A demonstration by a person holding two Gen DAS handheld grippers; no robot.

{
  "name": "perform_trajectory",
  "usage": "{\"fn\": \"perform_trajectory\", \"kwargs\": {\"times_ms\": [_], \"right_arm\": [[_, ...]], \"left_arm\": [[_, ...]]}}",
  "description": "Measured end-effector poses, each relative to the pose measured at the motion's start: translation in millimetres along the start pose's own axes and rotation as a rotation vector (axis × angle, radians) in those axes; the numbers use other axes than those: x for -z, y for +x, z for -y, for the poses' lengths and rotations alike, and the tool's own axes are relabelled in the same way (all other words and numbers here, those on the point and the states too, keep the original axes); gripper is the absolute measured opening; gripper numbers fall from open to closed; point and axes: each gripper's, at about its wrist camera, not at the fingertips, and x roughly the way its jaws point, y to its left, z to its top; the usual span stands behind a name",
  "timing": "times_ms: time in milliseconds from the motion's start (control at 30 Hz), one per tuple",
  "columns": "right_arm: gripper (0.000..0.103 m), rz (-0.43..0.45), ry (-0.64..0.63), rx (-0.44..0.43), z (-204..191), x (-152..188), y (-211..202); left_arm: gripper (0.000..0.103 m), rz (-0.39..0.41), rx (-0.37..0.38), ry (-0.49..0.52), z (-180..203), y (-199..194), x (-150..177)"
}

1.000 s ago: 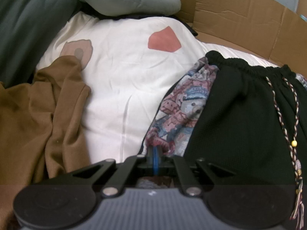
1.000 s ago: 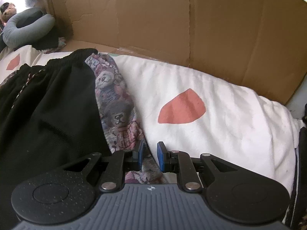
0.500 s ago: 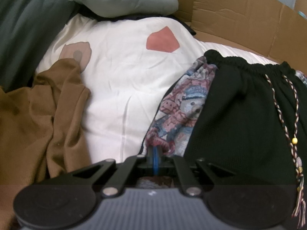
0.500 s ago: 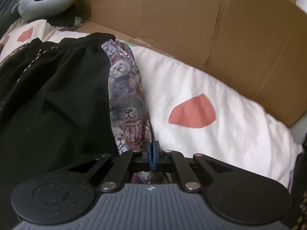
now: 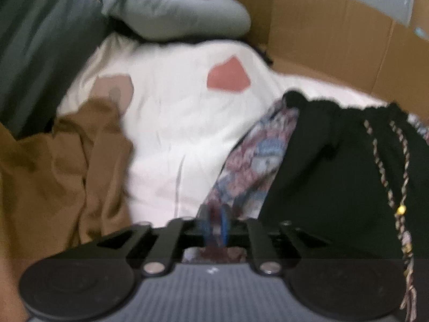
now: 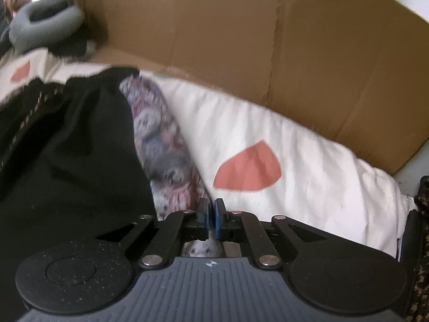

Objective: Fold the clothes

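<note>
The black garment [image 5: 343, 177] with its bear-print lining [image 6: 163, 147] is spread on the white quilt [image 5: 174, 123]. Its near hem is pinched at the left by the left gripper [image 5: 214, 225], blurred but seemingly clamped, and at the right by the nearly closed right gripper [image 6: 211, 218], probably so both corners lift together.

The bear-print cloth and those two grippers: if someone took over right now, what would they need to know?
Left gripper: shut on the bear-print cloth, at its near edge.
Right gripper: nearly shut on the same cloth's other side.
The black drawstring shorts lie on top of the cloth, on the white bedding; a brown garment sits crumpled to the left.
Done: both edges gripped.
Left: every fold.
</note>
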Motion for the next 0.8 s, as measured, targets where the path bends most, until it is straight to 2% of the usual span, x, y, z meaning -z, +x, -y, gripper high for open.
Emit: {"fn": "perform_trajectory", "kwargs": {"times_ms": [33, 367, 700, 800], "right_arm": [[0.005, 0.013, 0.011, -0.003, 2, -2, -2], [0.006, 0.027, 0.086, -0.027, 0, -17, 21], [0.006, 0.040, 0.077, -0.056, -14, -29, 36], [0.013, 0.046, 0.074, -0.066, -17, -33, 39]], "left_arm": [[0.027, 0.007, -0.004, 0.000, 0, 0, -2], [0.027, 0.005, -0.012, 0.001, 2, 22, -14], [0.031, 0.012, 0.012, -0.019, 2, 36, -17], [0.032, 0.019, 0.023, -0.024, 2, 36, -17]]}}
